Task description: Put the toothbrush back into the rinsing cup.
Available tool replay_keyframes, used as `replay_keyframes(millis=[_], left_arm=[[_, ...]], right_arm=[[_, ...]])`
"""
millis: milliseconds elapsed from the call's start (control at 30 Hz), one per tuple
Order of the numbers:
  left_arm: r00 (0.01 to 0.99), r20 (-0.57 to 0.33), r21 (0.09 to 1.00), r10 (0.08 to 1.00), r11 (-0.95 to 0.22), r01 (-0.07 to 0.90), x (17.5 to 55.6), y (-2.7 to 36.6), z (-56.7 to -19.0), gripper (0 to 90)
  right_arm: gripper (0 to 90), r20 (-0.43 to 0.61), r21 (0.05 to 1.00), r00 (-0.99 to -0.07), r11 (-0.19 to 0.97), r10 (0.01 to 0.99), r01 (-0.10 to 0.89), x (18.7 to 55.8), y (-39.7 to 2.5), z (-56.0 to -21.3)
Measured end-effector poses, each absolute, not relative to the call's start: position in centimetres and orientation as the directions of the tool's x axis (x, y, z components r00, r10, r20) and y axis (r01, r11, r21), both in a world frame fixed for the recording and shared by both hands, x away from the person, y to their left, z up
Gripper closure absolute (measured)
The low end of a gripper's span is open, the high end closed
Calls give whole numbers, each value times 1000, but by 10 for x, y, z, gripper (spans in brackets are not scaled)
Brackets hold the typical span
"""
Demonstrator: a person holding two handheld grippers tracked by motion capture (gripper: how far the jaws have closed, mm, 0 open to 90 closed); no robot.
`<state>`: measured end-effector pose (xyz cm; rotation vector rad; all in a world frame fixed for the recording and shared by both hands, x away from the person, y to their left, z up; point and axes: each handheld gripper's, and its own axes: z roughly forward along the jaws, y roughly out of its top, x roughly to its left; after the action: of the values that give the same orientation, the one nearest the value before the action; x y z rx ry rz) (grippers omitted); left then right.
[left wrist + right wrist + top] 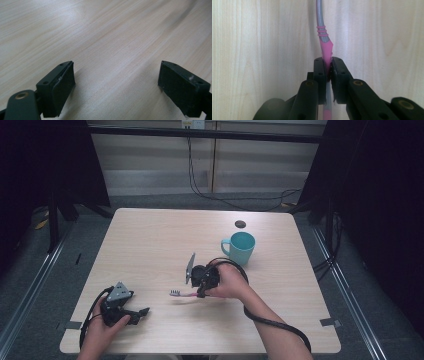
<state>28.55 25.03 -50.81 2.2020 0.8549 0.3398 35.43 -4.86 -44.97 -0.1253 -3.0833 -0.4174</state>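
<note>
Toothbrush (325, 50): pink and grey, lying flat on the counter (150, 240) just short of the teal mug (240, 248), on the person's side of it, bristled head pointing away from the mug toward the counter's left. Judged light, slim and stiff, with a smooth plastic shaft that could twist or slip in a pinch; the thicker pink grip section looks the soundest place to hold it, and that is where it is held.

Nearest the person, well apart from the mug at the near left corner of the counter, the left hand-held gripper (117, 87) rests low over bare wood, jaws set wide with nothing between them. The left hand (100, 332) wraps its body from behind, forearm coming in from the near edge.

Farther in, near the mug, the right hand-held gripper (326, 75) is closed tight on the pink part of the handle, pads pinching it from both sides; the grey neck runs on beyond the jaw tips. The right hand (231, 282) is turned so the gripper points across the counter away from the mug, along the brush, wrist low and forearm angled in from the near right.

Beyond, the mug stands upright, open and apparently empty, handle toward the left. A small dark disc (240, 224) lies just behind it.
</note>
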Motion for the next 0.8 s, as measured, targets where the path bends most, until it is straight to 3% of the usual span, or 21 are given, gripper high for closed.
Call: replay_keyframes(millis=[200,433,800], left_arm=[[745,-15,719,667,-510,472,286,250,-508,136],[743,-18,721,669,-506,473,285,250,-508,136],[744,-16,720,668,-509,472,286,250,-508,136]], right_arm=[[835,41,341,-987,926,158,163,359,-68,-438],[835,38,381,-979,903,202,201,360,-78,-431],[836,47,519,-952,807,303,283,366,-96,-419]])
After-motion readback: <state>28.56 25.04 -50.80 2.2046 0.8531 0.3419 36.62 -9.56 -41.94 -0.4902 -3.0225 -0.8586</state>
